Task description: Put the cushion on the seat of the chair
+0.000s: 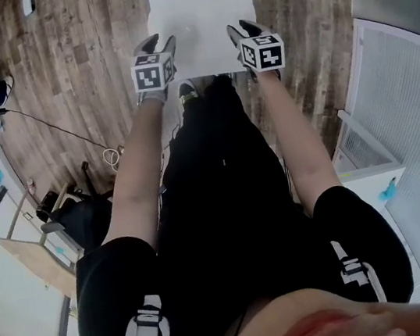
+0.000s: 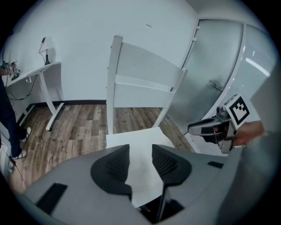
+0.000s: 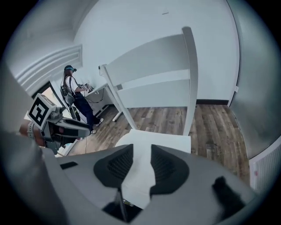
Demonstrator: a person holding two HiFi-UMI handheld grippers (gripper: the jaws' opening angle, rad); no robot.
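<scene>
White cushion point(image 1: 203, 26) sits at 12 o'clock in the head view, lying flat on the white chair point(image 2: 145, 72) and covering its seat (the seat surface itself is hidden under it). Left gripper point(image 2: 140, 154) is at about 11 o'clock in the head view and right gripper point(image 3: 141, 154) at about 1 o'clock. Each is over a near corner of the cushion, marker cubes turned up toward the camera. Left gripper view: jaws stand a narrow gap apart, pads not meeting, nothing between them; the cushion only shows through the gap from lower down, no contact. Right gripper view: same, a narrow gap, nothing held, cushion seen beyond the pads. In the left gripper view the chair's backrest rises at 12 o'clock. A white desk point(image 2: 41, 70) stands against the wall at 9 o'clock, a frosted panel point(image 2: 219, 61) is at 2 o'clock, and the right gripper is in the air at 3 o'clock. In the right gripper view the backrest runs from 11 to 1 o'clock. The left gripper is at 9 o'clock, and a second person point(image 3: 75, 99) stands far off at 10 o'clock by a desk. Wood-plank floor point(image 1: 74, 58) lies all around the chair, with a thin cable point(image 1: 53, 126) across it at 10 o'clock in the head view. The wearer's bare forearms run up from 6 o'clock to the grippers, and one shoe point(image 1: 186, 90) is just below the cushion's near edge.
</scene>
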